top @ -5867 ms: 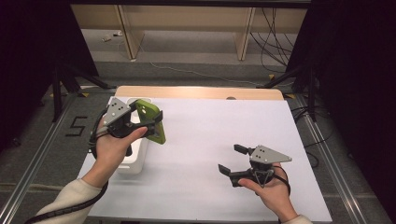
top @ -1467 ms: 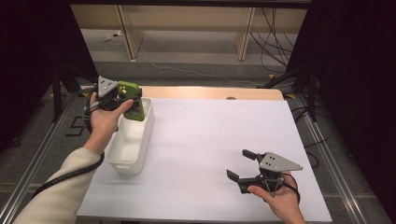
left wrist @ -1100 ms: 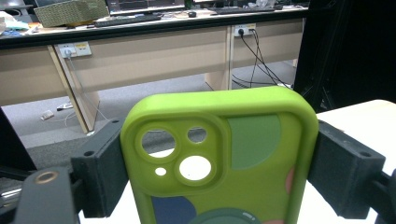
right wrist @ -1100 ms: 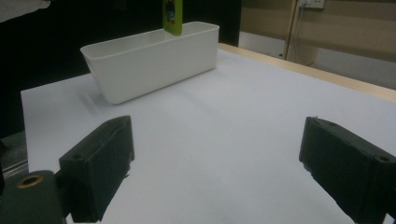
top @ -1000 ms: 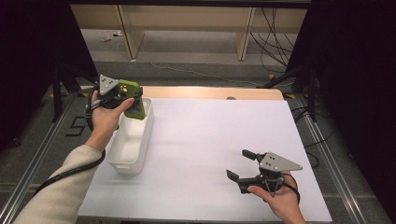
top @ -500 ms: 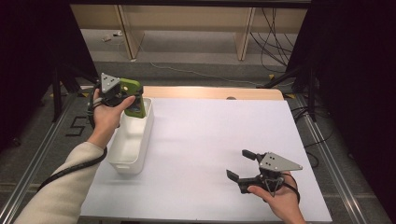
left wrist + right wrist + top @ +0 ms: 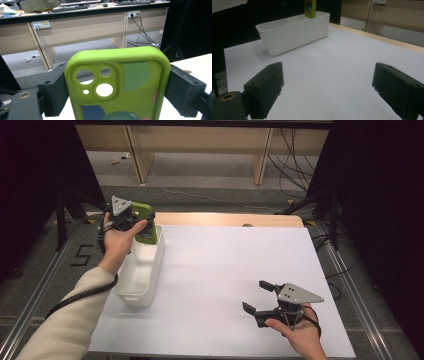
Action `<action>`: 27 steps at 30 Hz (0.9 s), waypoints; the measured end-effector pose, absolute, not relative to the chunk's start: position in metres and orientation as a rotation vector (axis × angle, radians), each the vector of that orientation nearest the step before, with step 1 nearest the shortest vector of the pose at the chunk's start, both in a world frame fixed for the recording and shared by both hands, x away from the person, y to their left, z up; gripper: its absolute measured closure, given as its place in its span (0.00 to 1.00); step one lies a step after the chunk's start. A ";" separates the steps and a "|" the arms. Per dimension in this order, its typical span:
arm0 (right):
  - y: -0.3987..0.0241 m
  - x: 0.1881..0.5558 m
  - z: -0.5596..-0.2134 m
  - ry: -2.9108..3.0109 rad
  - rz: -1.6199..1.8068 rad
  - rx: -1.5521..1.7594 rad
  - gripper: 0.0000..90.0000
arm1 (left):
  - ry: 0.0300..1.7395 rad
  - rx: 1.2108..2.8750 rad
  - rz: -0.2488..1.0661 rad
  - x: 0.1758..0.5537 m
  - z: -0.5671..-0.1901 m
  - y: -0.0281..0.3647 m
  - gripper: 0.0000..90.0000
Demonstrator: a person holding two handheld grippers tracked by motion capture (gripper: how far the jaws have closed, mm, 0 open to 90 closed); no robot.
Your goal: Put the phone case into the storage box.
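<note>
Left hand-held gripper (image 7: 142,222) clamps green phone case (image 7: 117,85) by its sides, upright over the far end of white bin (image 7: 142,270) at the desk's (image 7: 225,270) far-left corner. Right hand-held gripper (image 7: 257,297) jaws wide, nothing between, near desk's front-right edge.

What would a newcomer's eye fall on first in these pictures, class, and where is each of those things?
The bright green phone case stands out first, clamped upright between the jaws of the left gripper, over the far end of the white tub at the table's left edge. Next comes the right gripper, jaws open with nothing between them, low over the bare white table near its front right corner.
</note>
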State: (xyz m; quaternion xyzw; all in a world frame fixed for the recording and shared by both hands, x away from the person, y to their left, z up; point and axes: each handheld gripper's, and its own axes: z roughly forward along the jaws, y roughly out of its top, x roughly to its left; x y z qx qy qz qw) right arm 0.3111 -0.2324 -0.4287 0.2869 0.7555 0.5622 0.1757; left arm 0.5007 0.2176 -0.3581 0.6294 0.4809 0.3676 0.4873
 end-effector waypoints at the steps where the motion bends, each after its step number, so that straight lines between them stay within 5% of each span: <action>1: -0.232 0.311 -0.429 2.139 1.593 0.814 0.12 | 1.170 1.533 0.895 0.502 -0.359 0.218 0.17; 27: -0.233 0.311 -0.430 2.140 1.598 0.819 0.13 | 1.215 1.542 0.891 0.517 -0.368 0.219 0.17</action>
